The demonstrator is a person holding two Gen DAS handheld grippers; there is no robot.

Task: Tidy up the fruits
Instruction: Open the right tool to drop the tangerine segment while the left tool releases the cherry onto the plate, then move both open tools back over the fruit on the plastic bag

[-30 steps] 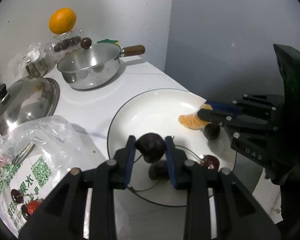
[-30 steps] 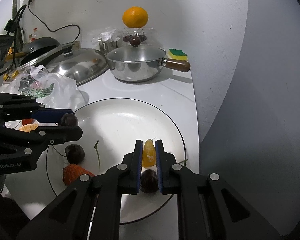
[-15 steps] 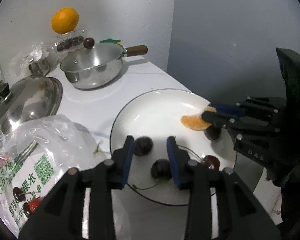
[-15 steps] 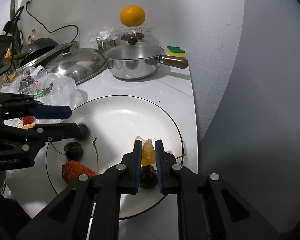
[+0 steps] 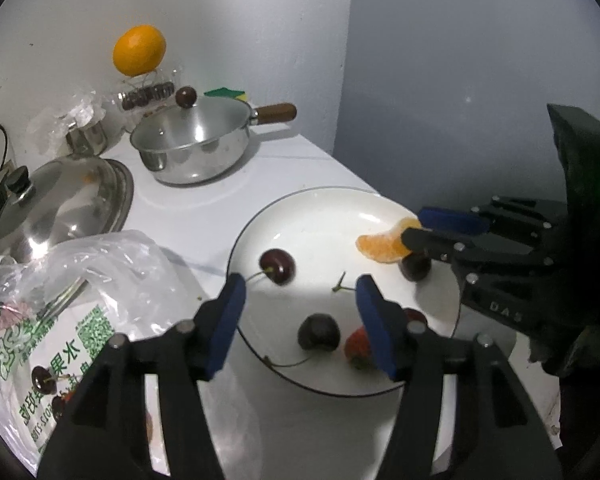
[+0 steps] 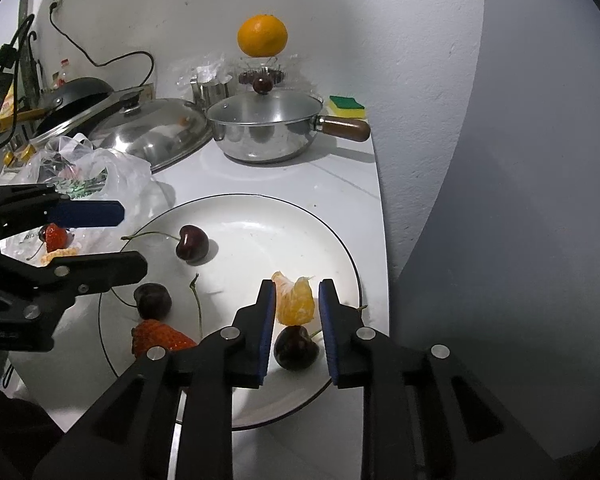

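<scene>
A white plate (image 6: 260,236) with a dark rim holds the fruit. My left gripper (image 5: 300,286) hovers over its near side with its jaws opening and nothing between them. A dark cherry (image 5: 278,266) lies on the plate just past its left finger. A second cherry (image 5: 318,332) and a strawberry (image 5: 358,346) lie under it. My right gripper (image 6: 297,286) is opening around an orange segment (image 6: 296,300), which leans on a third cherry (image 6: 296,346). A slim gap shows beside the right pad. From the right wrist, the left gripper (image 6: 126,240) is at the plate's left edge.
A lidded steel pan (image 6: 266,128) with a wooden handle stands behind the plate, beside a large steel lid (image 6: 152,128). A whole orange (image 6: 262,36) sits on a clear container. A plastic bag (image 5: 80,300) with fruit lies left. The counter edge (image 6: 382,240) runs right of the plate.
The left jaws spread and let go of the cherry, which dropped onto the plate and rolled left. The right jaws parted from the orange segment.
</scene>
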